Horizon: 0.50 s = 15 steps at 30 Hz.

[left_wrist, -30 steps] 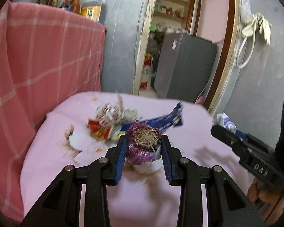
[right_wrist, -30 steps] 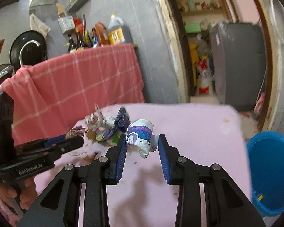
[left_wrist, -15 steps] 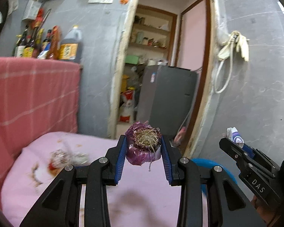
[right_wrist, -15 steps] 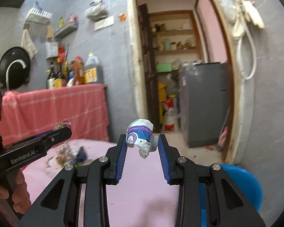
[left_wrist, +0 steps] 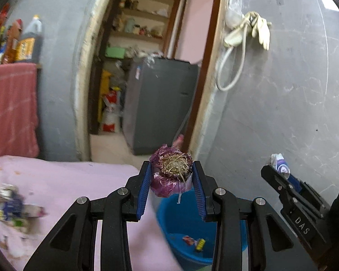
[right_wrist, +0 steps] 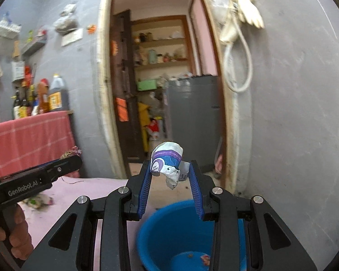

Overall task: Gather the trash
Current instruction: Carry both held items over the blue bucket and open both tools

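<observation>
My left gripper [left_wrist: 171,169] is shut on a purple onion end [left_wrist: 170,174] with dry roots, held in the air above the near rim of a blue bucket [left_wrist: 183,221]. My right gripper [right_wrist: 169,167] is shut on a crumpled white and purple wrapper [right_wrist: 167,161], also above the blue bucket [right_wrist: 169,232]. In the left wrist view the right gripper [left_wrist: 280,171] shows at the right with the wrapper. The left gripper [right_wrist: 72,158] shows at the left of the right wrist view. More trash [left_wrist: 9,203] lies on the pink tablecloth [left_wrist: 67,180].
A few scraps [left_wrist: 195,241] lie inside the bucket. A grey wall [left_wrist: 282,101] stands right behind it, with an open doorway [left_wrist: 142,79] and a grey fridge [left_wrist: 160,106] beyond. A red-cloth counter [right_wrist: 31,140] with bottles is at the left. A hand [right_wrist: 15,234] holds the left gripper.
Both grippers have swung right from the trash pile on the table, carrying the onion end and the wrapper. The blue bucket has come into view under them. Both grips stay the same.
</observation>
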Tool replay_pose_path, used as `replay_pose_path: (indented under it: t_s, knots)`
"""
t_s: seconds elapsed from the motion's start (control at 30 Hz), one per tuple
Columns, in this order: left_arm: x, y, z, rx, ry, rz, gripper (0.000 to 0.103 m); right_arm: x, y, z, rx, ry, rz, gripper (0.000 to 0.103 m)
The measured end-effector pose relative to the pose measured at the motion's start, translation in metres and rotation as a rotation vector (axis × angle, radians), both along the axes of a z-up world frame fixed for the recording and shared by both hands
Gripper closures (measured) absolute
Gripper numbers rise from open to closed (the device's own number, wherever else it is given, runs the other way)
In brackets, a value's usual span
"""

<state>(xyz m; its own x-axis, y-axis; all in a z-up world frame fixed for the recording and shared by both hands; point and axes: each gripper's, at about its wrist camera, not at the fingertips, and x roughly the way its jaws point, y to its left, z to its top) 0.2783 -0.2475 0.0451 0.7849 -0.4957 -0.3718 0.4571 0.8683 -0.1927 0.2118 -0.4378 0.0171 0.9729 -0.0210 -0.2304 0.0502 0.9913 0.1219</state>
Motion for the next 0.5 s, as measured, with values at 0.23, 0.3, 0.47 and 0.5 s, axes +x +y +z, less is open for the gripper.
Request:
replay_pose_path:
  t_s: [0.23,0.3,0.47,0.5]
  knots:
    - [0.028,-0.04,-0.017,0.046,0.095,-0.071,0.071,0.016,-0.029,-0.02,0.066,0.09,-0.025,0.071]
    - [0.035,-0.049,-0.024,0.055,0.127,-0.088,0.071,0.022,-0.037,-0.027,0.101,0.123,-0.026,0.071]
    - [0.055,-0.067,-0.042,0.079,0.229,-0.132,0.07,0.036,-0.053,-0.041,0.174,0.198,-0.021,0.067]
    - [0.058,-0.069,-0.045,0.08,0.239,-0.131,0.07,0.038,-0.055,-0.045,0.182,0.211,-0.024,0.066]
